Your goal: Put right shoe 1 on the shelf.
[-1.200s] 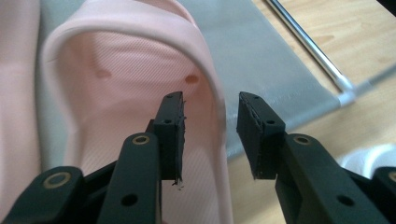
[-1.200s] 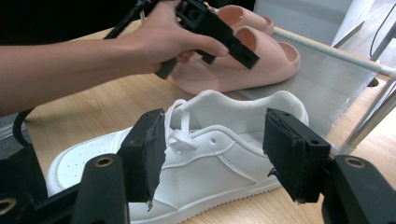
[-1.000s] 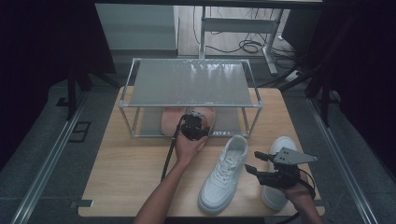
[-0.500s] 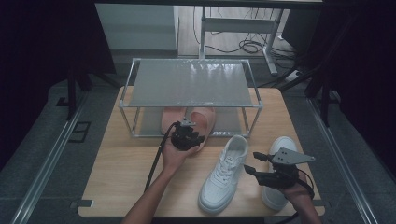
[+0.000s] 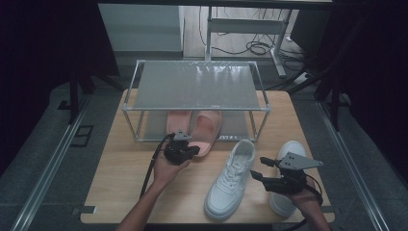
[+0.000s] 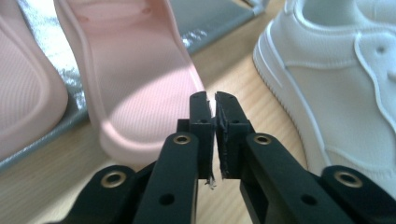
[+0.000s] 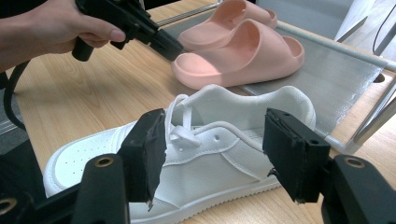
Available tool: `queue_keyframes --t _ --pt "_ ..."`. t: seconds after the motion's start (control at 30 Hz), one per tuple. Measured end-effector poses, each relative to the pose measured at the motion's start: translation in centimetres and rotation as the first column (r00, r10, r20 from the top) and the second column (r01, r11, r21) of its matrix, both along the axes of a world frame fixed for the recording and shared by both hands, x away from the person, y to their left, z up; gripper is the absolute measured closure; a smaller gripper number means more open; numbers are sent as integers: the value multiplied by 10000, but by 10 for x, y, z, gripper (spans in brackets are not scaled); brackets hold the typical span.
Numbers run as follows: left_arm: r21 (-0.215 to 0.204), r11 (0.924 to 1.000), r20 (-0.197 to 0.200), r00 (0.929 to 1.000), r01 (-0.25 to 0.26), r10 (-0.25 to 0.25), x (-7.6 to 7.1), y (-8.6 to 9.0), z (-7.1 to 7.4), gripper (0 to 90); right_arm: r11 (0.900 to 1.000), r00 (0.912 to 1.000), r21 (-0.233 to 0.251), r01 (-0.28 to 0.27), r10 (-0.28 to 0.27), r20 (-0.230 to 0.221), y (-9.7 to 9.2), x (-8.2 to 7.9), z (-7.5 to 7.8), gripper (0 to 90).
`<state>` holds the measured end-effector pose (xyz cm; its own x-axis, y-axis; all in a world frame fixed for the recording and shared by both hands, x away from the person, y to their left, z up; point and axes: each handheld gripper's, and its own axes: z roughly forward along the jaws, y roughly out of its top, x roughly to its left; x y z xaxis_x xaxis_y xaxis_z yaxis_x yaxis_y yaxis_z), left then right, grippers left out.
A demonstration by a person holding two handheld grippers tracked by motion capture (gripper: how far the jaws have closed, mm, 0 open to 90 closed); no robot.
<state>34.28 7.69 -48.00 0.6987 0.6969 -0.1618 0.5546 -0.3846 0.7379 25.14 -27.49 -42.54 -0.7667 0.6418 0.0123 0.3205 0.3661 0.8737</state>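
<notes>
**Fig. 1. Shoes at a two-tier rack, seen from above and along both claws.**

**A:** Why does the left gripper sit by the slipper with nothing in it?

**B:** Its jaws have just been closing and now stand pressed together, with no thing between them. The tips lie at the slipper's heel rim; whether they touch it cannot be told. A shut claw suits a nudge better than a pinch, so I judge it is placed to push the slipper farther in.

**A:** Where exactly is the slipper?

**B:** Its toe end is on the lower shelf of the rack, beside its twin. Its heel juts past the shelf edge over the table (hence the likely push).

**A:** And the right gripper?

**B:** Its jaws are spread wide and hold nothing. In the right gripper view they frame the collar of the near sneaker, which lies flat on the table, toe toward the person, apart from the pads. The width looks matched to the heel, as if readied for a grasp.

**A:** The second sneaker?

**B:** It lies under the right hand, partly covered.
</notes>
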Motion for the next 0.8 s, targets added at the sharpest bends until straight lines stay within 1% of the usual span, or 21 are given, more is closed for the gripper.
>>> queue_keyframes --t 0.2,0.4,0.57,0.63,0.7,0.77,0.8 --pt "460 9981 92 9991 405 -410 -9 7 -1 900 10000 10000 -52 -26 26 -8 1 0 0 399" --pt "904 9928 -13 9969 788 -790 -12 4 -6 900 10000 10000 -66 -42 42 -31 3 0 -1 399" --pt "1154 9879 -110 9946 1038 -1033 -5 -2 -9 900 10000 10000 -57 -59 59 -8 3 0 -2 399" --pt "1261 9858 -229 9938 1109 -1089 -1 -5 -11 900 10000 10000 -71 -46 45 -46 3 0 -2 399" --pt "1432 9818 -297 9922 1244 -1214 3 -9 -14 900 10000 10000 -79 -53 52 -53 3 1 -2 399" --pt "1517 9800 -369 9915 1286 -1244 5 -14 -16 900 10000 10000 -78 -60 60 -53 3 1 -2 399" --pt "1606 9779 -402 9909 1336 -1287 7 -15 -17 900 10000 10000 -76 -60 59 -50 2 1 -2 399"
